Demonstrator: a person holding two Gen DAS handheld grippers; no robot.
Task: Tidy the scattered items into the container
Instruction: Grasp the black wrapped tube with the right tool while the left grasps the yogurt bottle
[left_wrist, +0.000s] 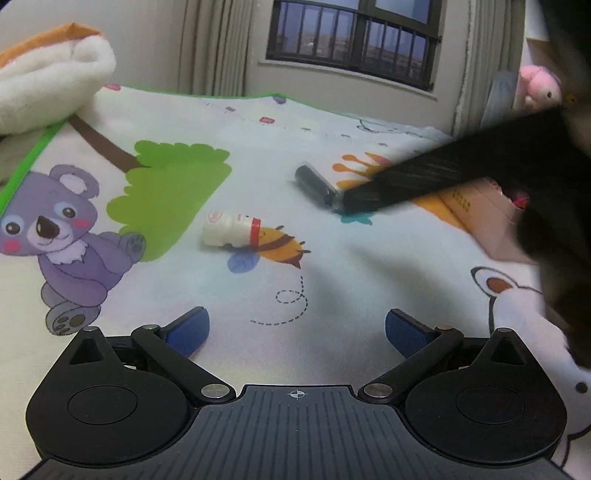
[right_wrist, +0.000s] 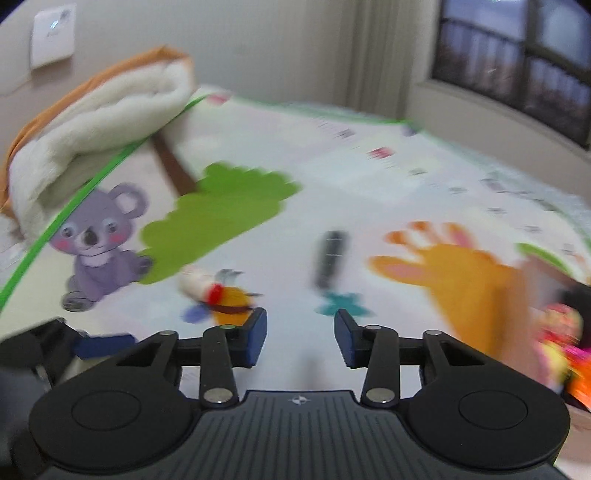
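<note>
A small white bottle with a red cap lies on its side on the cartoon play mat, ahead of my open, empty left gripper. A dark cylinder lies further back, partly behind the black body of my right gripper. In the blurred right wrist view the bottle lies ahead to the left and the dark cylinder straight ahead of my open, empty right gripper. A pinkish cardboard box sits at the right; colourful items show in it.
A rolled white and orange blanket lies at the mat's far left corner. A pink plush toy sits at the far right by the curtain. A window and wall stand behind the mat.
</note>
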